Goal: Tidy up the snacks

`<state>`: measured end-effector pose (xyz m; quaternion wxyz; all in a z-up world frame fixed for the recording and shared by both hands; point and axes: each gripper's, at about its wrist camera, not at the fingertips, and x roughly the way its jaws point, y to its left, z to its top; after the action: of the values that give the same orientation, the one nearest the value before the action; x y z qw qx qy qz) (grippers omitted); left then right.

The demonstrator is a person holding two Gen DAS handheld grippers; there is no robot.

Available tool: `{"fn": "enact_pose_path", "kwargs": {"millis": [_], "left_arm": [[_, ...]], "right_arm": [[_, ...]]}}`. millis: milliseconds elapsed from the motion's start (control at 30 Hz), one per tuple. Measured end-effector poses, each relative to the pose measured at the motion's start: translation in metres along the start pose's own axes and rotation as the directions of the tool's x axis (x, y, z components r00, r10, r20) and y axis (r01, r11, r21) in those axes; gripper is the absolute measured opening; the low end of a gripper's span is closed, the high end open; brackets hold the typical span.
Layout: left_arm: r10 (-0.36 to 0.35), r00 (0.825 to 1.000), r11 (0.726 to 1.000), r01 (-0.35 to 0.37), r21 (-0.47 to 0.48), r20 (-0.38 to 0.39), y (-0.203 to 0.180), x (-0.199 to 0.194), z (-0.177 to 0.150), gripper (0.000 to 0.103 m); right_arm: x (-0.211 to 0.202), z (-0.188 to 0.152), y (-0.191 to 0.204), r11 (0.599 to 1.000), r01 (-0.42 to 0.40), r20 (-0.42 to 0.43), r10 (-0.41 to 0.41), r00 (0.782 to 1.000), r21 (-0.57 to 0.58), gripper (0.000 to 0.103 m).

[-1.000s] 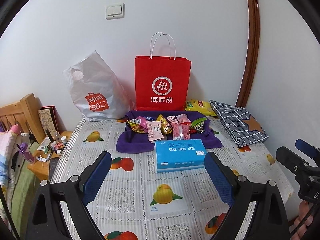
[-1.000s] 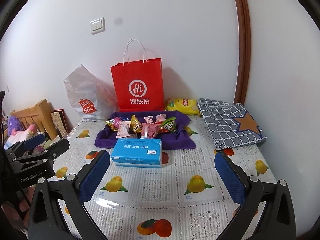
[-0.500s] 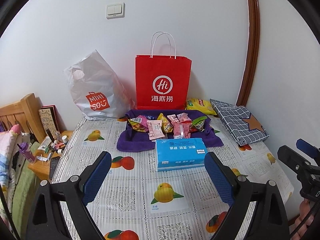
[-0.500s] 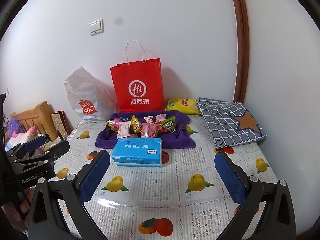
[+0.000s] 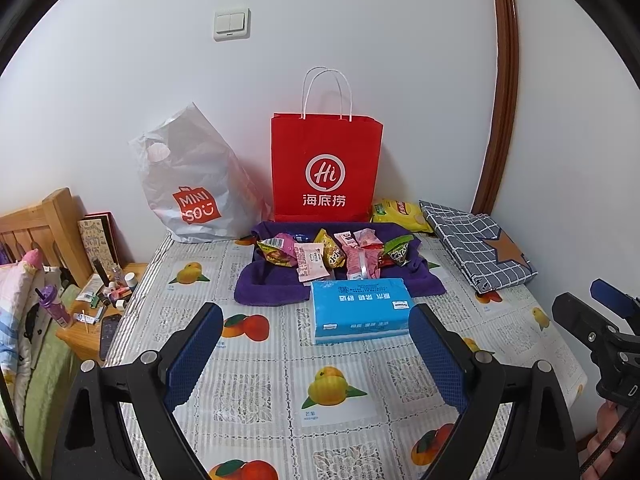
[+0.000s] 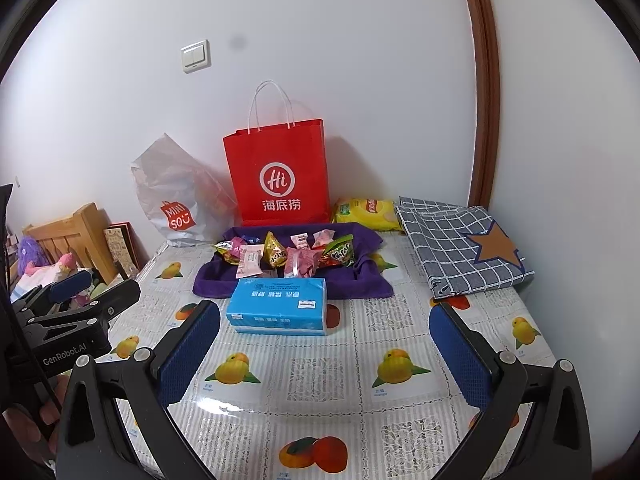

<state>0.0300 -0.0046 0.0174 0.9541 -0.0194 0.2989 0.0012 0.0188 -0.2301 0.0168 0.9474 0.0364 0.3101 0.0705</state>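
Several small snack packets (image 5: 332, 254) (image 6: 288, 254) lie in a heap on a purple towel (image 5: 272, 284) (image 6: 360, 280) at the back of the table. A yellow chip bag (image 5: 398, 214) (image 6: 368, 214) lies behind the towel to the right. A red paper bag (image 5: 326, 168) (image 6: 280, 172) stands upright against the wall. My left gripper (image 5: 316, 346) is open, low over the near table, with nothing between its blue pads. My right gripper (image 6: 324, 348) is likewise open and holds nothing. Each gripper also shows at the edge of the other's view.
A blue tissue pack (image 5: 360, 312) (image 6: 280, 306) lies in front of the towel. A grey plastic bag (image 5: 188, 188) leans on the wall at left. Folded checked cloth (image 5: 476, 244) (image 6: 460, 248) lies at right. A cluttered nightstand (image 5: 100, 304) and wooden headboard sit left of the table.
Both views have shifted only slightly; the table objects sit a little lower or higher in frame. Nothing on the table has moved, and both grippers stay open.
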Motion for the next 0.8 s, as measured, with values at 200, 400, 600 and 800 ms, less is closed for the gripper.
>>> {"fn": "enact_pose_path", "kwargs": {"millis": [200,400,600,800], "left_arm": [[0.000,1.000,1.000,0.000,0.001,0.000,-0.0014,-0.0006,0.0007,0.094],[0.000,1.000,1.000,0.000,0.000,0.002,-0.0013,-0.0008,0.0013,0.094],[0.001,1.000,1.000,-0.001,0.001,0.002,-0.0010,-0.0012,0.0010,0.094],[0.003,1.000,1.000,-0.003,-0.001,0.005,-0.0012,-0.0021,0.0021,0.094]], "right_arm": [[-0.0005,0.0004,-0.0011,1.000,0.001,-0.001,-0.001,1.000,0.001,0.103],[-0.0015,0.0010,-0.0019,1.000,-0.001,0.002,0.001,1.000,0.002,0.103],[-0.0009,0.0015,-0.0017,1.000,-0.006,0.002,0.006,1.000,0.007,0.103],[-0.0015,0.0020,-0.0007,1.000,-0.005,0.003,0.005,1.000,0.007,0.103]]}}
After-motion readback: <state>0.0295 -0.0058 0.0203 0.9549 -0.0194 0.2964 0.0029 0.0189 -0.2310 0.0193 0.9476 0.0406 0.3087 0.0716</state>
